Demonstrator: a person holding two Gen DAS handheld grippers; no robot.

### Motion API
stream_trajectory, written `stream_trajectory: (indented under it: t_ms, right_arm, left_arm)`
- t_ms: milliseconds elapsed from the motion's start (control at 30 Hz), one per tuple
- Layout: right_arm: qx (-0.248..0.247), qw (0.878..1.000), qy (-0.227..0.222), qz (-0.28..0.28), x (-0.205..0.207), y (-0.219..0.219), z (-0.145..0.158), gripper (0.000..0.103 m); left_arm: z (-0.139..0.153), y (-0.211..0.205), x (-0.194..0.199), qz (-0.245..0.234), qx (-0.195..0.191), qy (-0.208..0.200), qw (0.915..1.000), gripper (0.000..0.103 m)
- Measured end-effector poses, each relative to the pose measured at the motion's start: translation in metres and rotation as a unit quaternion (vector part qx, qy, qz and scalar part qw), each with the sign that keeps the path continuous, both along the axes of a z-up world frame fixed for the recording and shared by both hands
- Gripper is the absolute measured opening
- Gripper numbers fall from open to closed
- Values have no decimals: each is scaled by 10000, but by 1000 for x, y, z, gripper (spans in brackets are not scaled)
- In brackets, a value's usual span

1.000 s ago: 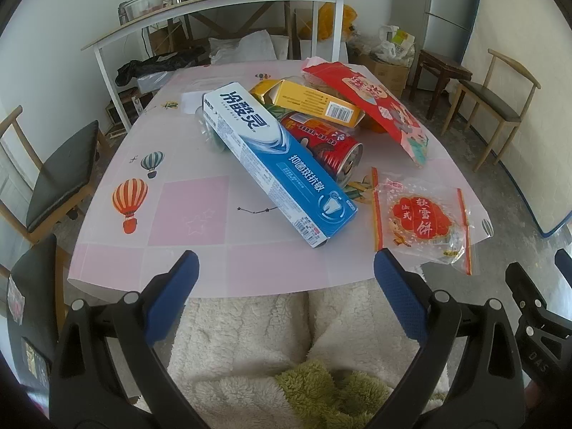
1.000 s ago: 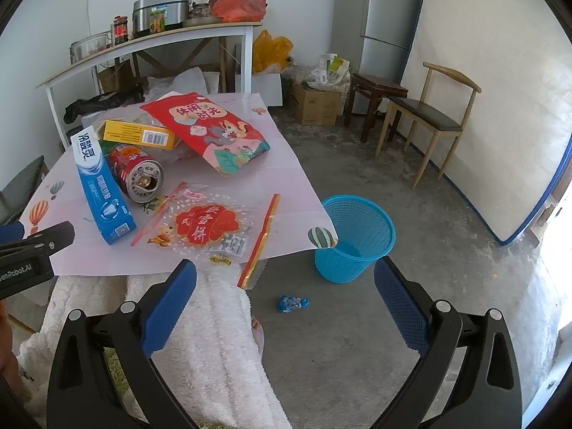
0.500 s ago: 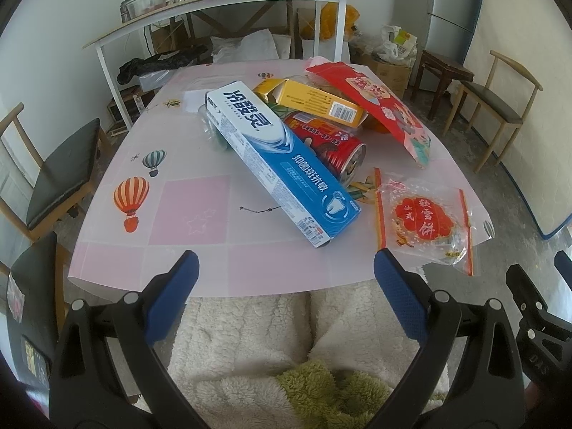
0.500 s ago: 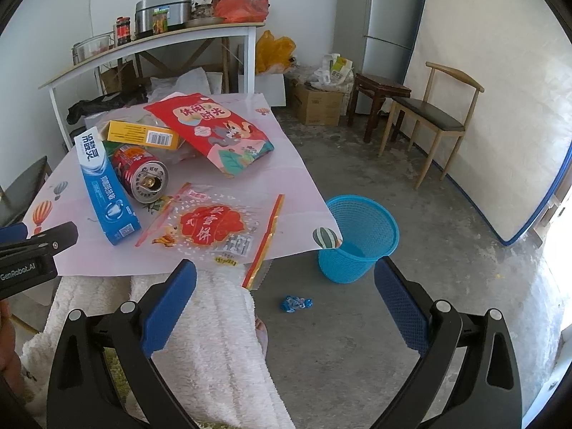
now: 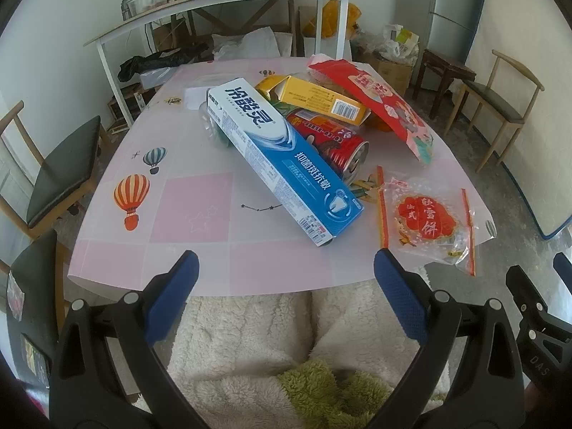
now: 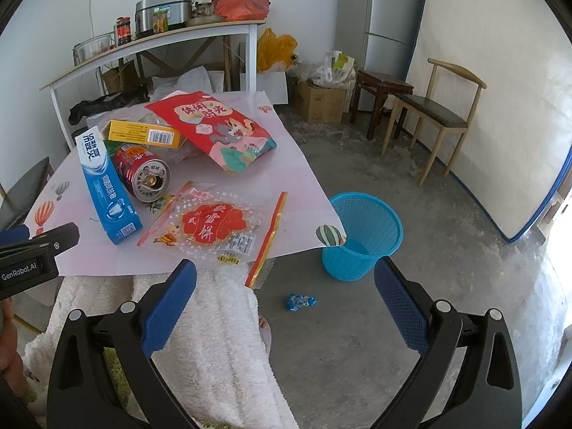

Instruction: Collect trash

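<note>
Trash lies on a pink table [image 5: 193,214]: a blue toothpaste box [image 5: 282,164], a red can [image 5: 336,143] on its side, a yellow box [image 5: 321,100], a red snack bag [image 5: 386,111] and a clear cookie wrapper [image 5: 425,218] at the near right corner. The same pile shows in the right wrist view: toothpaste box [image 6: 107,189], can [image 6: 146,175], wrapper [image 6: 218,225]. A blue waste basket [image 6: 361,236] stands on the floor right of the table. My left gripper [image 5: 286,286] is open and empty before the table's near edge. My right gripper [image 6: 286,289] is open and empty, above the floor.
A small blue wrapper [image 6: 300,302] lies on the floor near the basket. Chairs stand at the left [image 5: 60,164] and right [image 6: 436,114]. A white shelf table [image 6: 161,35] with jars and a fridge [image 6: 382,18] are behind. White fleece-covered legs [image 5: 271,339] are below the grippers.
Both views have shifted slightly; the table's contents sit a little lower in frame. Nothing was grasped or moved.
</note>
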State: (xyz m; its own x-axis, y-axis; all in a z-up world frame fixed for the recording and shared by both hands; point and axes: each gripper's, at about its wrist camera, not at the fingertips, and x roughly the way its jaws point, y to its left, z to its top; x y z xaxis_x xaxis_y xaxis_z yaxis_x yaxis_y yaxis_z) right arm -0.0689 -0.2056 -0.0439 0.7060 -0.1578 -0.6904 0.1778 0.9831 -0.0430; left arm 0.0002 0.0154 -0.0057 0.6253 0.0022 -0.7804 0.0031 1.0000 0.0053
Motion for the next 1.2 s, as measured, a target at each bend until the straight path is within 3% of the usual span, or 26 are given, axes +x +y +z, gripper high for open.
stream_trajectory:
  t_ms: [467, 767, 967, 1033, 1100, 1200]
  right_arm:
    - [324, 9994, 151, 4, 11, -9, -10, 97]
    - [814, 9960, 362, 47, 31, -21, -22, 97]
    - [964, 9944, 370, 218, 46, -22, -25, 90]
    - [753, 9951, 294, 574, 48, -11, -21, 90]
    - [162, 9932, 205, 1131, 48, 12, -18, 90]
    - [-533, 9824, 191, 1777, 48, 43, -23, 90]
  left_arm:
    - [-11, -3, 11, 74, 56, 206, 9997, 94]
    - [-20, 11, 26, 85, -47, 184, 9998, 94]
    - [-33, 23, 36, -221, -125, 133, 9996, 94]
    - [-35, 28, 37, -282, -66, 20, 9996, 94]
    - [-36, 34, 39, -364, -162, -92, 9992, 94]
    - [-36, 46, 44, -414, -436, -213, 9980, 94]
